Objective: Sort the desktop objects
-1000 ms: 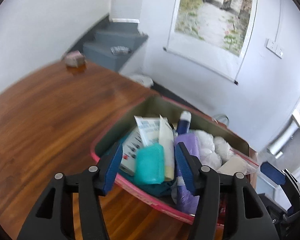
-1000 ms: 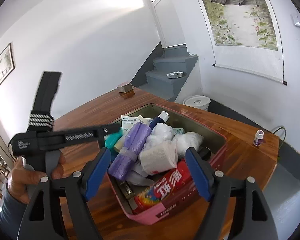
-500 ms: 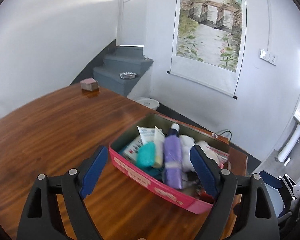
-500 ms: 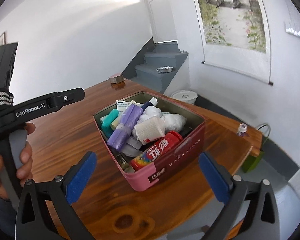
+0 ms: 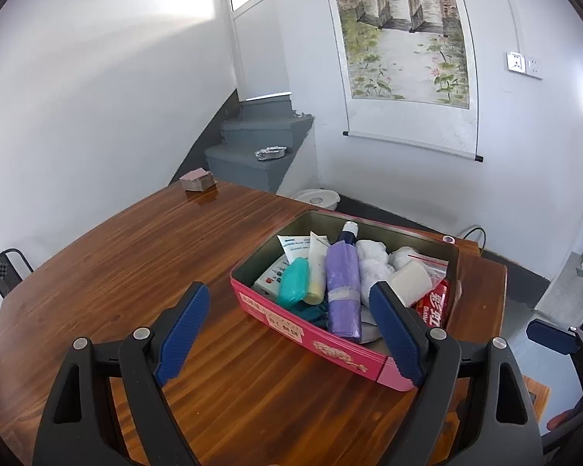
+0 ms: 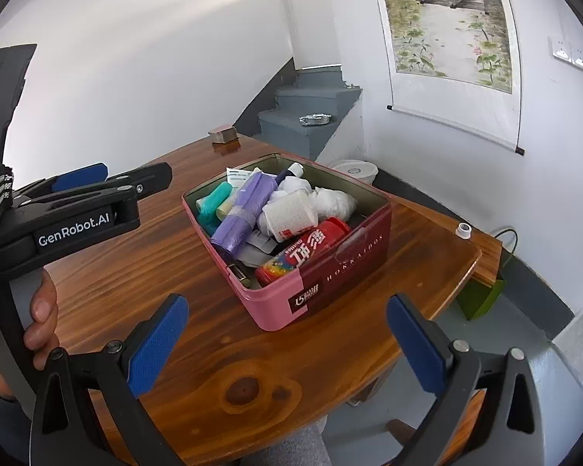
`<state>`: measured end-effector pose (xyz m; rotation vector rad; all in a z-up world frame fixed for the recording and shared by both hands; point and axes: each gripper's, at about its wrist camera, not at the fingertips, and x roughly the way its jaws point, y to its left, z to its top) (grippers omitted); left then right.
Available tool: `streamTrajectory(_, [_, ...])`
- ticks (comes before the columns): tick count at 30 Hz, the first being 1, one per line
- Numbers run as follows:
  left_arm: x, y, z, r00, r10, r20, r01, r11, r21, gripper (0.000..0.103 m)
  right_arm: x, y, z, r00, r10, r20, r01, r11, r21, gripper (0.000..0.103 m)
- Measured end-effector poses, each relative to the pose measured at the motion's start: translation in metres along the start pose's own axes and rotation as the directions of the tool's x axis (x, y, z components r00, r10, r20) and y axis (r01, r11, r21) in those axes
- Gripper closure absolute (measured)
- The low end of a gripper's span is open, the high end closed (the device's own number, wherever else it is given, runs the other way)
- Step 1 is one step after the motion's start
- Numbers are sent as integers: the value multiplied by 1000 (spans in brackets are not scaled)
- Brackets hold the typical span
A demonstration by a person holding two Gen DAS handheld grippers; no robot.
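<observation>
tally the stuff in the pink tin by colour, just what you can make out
purple: 1, the roll
teal: 1, the case
red: 1, the tube
white: 3, two wads and a ribbed cup
dark blue: 1, the bottle
pale yellow: 1, the tube
total: 8; more lies hidden underneath

Glossy wooden table (image 6: 198, 353) bearing a crammed pink tin (image 6: 330, 272), small brown box (image 6: 223, 134), tiny bottle (image 6: 463, 230).

"GenRobot.AI" on left gripper (image 6: 79, 178); "HOKKAIDOS" on pink tin (image 6: 346, 268)
</observation>
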<state>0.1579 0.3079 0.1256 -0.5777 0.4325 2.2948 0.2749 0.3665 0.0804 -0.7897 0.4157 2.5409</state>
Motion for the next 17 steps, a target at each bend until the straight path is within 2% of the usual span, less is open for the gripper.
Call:
streamTrajectory(13, [9,-2,-7,997,-73,-31,73,997,-17,16,10,-8,-4,1000,-3,-23,4,1000,21,1])
streamTrajectory(17, [9,-8,-10,998,-54,-22,54,998,17,16,13,-4,-7,999,-22,-28,22,1000,-5,1])
